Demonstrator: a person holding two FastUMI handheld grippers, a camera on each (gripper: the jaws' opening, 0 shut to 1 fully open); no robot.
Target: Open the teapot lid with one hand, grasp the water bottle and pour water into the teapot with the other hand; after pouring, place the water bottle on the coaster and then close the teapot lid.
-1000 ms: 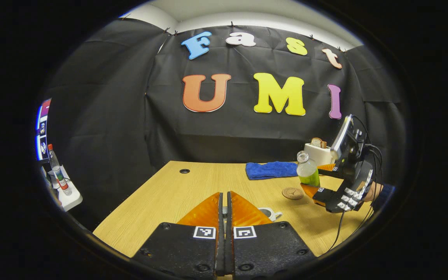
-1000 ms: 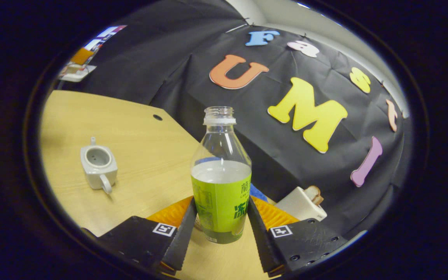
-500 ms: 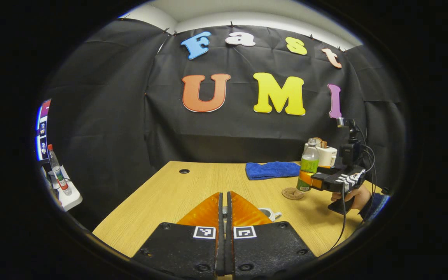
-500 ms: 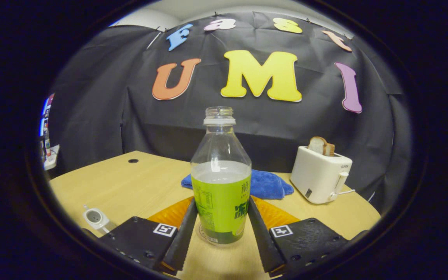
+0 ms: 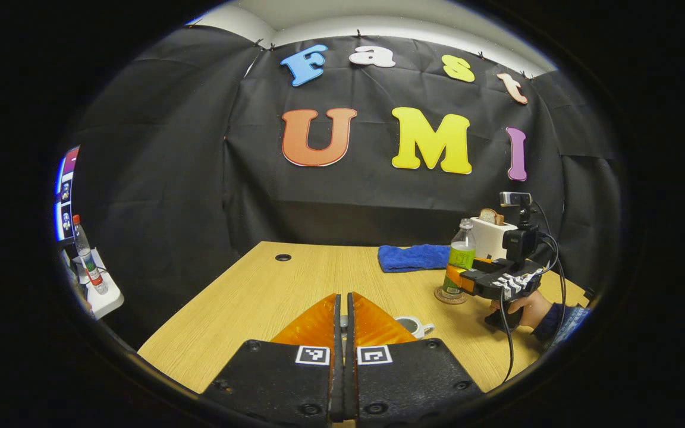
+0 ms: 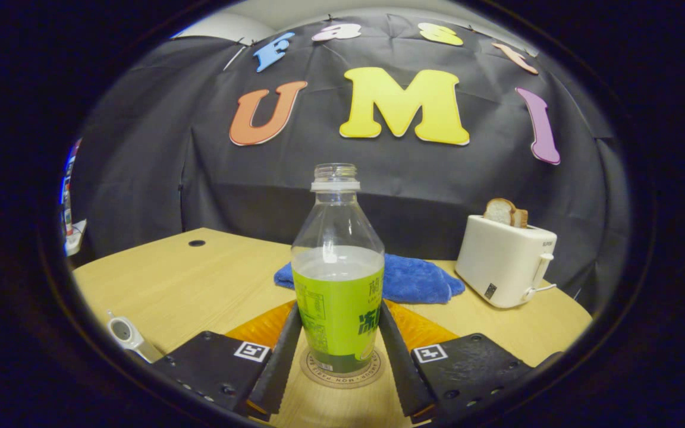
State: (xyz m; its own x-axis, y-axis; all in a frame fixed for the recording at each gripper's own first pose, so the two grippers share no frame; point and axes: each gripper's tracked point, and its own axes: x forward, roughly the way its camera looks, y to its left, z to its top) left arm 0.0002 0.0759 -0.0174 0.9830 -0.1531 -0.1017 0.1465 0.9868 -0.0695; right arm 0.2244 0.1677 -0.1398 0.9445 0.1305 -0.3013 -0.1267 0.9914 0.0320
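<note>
Right gripper (image 6: 338,351) clamped on water bottle (image 6: 338,279), upright over coaster (image 6: 342,371), blue cloth (image 6: 408,279) and toaster (image 6: 506,258) near behind by the surface's (image 6: 200,279) far edge; left gripper (image 5: 344,333) pinched narrow, held thing hidden, above lidless teapot (image 5: 412,326), bare surface leftward.

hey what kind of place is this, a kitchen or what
Likely a staged recording booth, not a real kitchen: black cloth wall hung behind a wooden table, with household props set out, a toaster holding bread and a blue towel.
</note>
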